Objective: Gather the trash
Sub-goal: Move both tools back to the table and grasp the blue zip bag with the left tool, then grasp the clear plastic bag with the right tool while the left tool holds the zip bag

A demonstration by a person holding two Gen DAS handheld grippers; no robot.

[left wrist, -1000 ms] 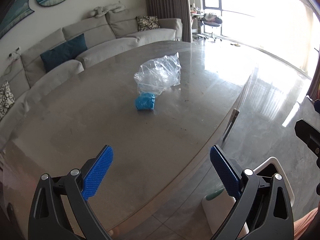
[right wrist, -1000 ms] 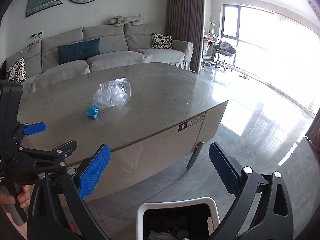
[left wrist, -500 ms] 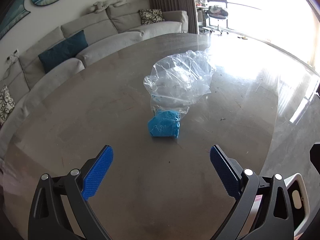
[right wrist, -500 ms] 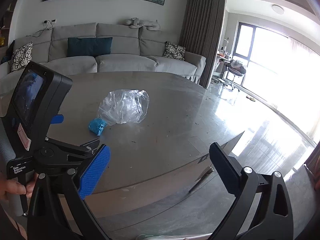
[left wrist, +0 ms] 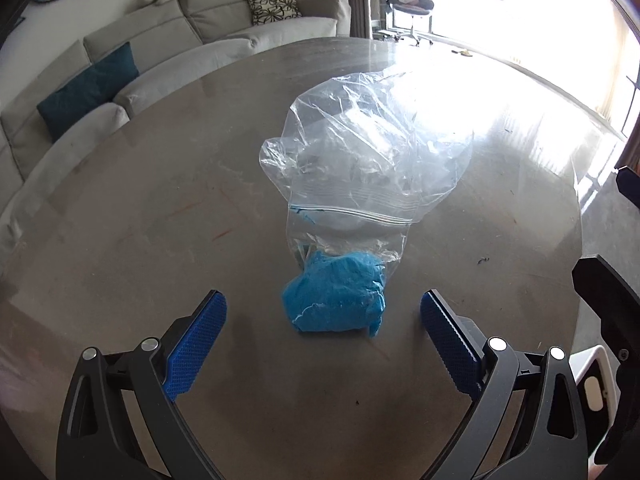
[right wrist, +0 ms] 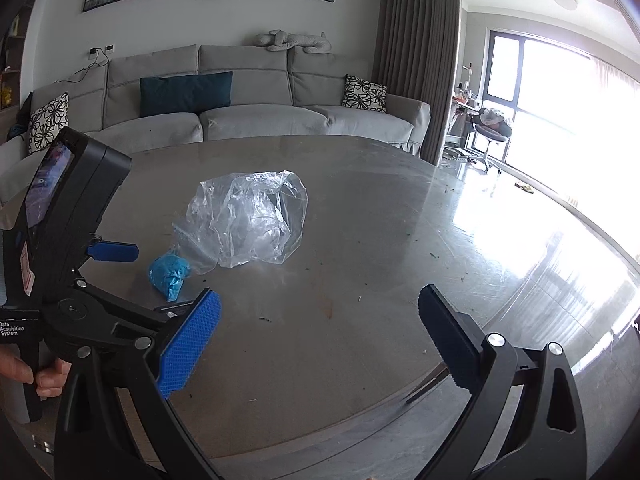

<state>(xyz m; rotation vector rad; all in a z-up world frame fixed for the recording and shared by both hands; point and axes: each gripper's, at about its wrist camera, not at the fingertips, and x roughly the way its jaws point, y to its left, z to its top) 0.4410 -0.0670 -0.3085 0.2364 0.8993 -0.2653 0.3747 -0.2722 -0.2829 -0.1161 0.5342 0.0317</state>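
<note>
1. A large grey-brown table (left wrist: 168,208) with a smooth, glossy top carried everything; window light glared off its far right part.
2. A crumpled blue wad (left wrist: 335,303) lay on the top near the middle.
3. A clear plastic zip bag (left wrist: 372,160), crinkled and puffed, lay just behind the wad, its edge touching it.
4. Small dark specks (right wrist: 434,256) and faint reddish streaks (left wrist: 222,233) were scattered over the surface.

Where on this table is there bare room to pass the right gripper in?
Bare table runs from the clear plastic bag to the window-side edge, only crumbs there. Crowded on the sofa side: blue wad touching the bag, left gripper open around it.
</note>
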